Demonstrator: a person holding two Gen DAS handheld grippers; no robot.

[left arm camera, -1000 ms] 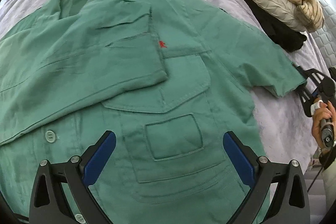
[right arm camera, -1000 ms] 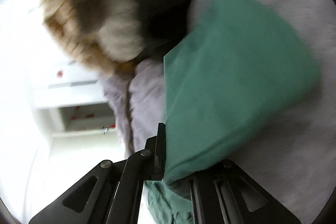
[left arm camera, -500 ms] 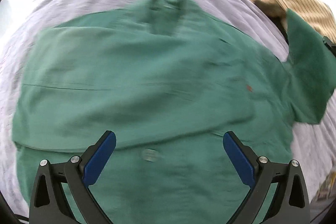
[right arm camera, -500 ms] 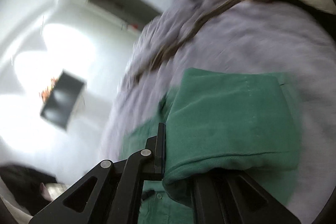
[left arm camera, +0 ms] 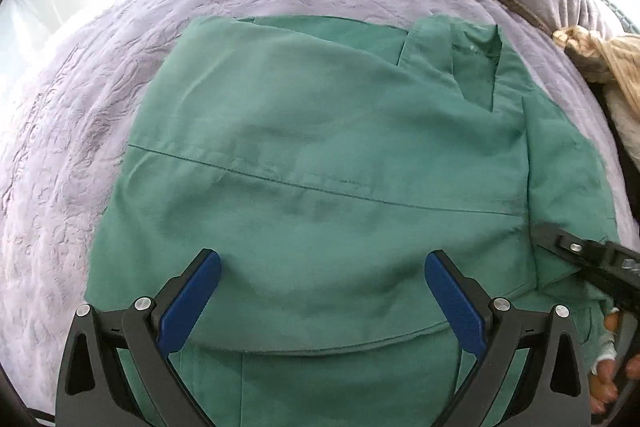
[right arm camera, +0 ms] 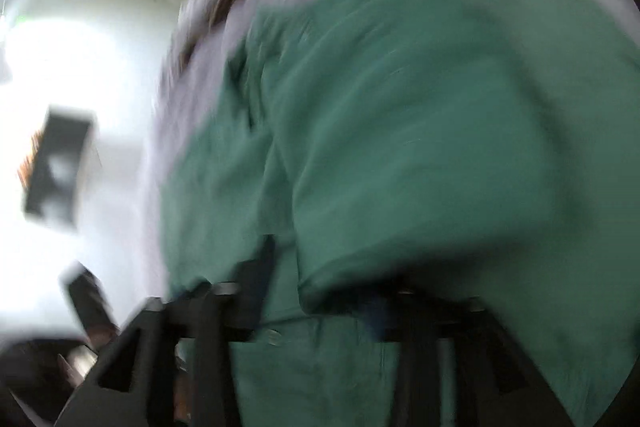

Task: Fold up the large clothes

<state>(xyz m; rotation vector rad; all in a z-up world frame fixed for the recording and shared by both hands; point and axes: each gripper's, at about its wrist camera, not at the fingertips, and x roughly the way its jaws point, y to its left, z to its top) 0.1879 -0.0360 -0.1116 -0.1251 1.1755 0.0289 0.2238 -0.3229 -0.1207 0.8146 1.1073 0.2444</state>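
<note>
Spreading across the middle of the lilac quilted bed cover (left arm camera: 72, 131), the large green cotton work shirt (left arm camera: 320, 147) lies with its collar toward the far edge of the bed and its hem toward the near edge, so its long axis runs from far to near. At the left of the scene, the left gripper (left arm camera: 322, 291) hovers over the near half of the shirt with its blue-padded fingers (left arm camera: 188, 297) spread wide and nothing between them; the cloth lies directly ahead of and below them.

Moving right, a folded panel crosses the shirt body, its lower edge just beyond the left gripper. Farther right, along the shirt's right side, the right gripper (right arm camera: 320, 303) comes in from the right edge of the bed. Its own view is badly blurred, yet green cloth bunches right at the fingers, which look closed on a fold of the shirt. Beyond it, at the far right corner of the bed, sits a heap of beige striped knitwear (left arm camera: 600, 55).

Judging from this layout, the right gripper is the nearer one to the sleeve side being brought inward, and the coming move depends on carrying that fold leftward across the long axis.
</note>
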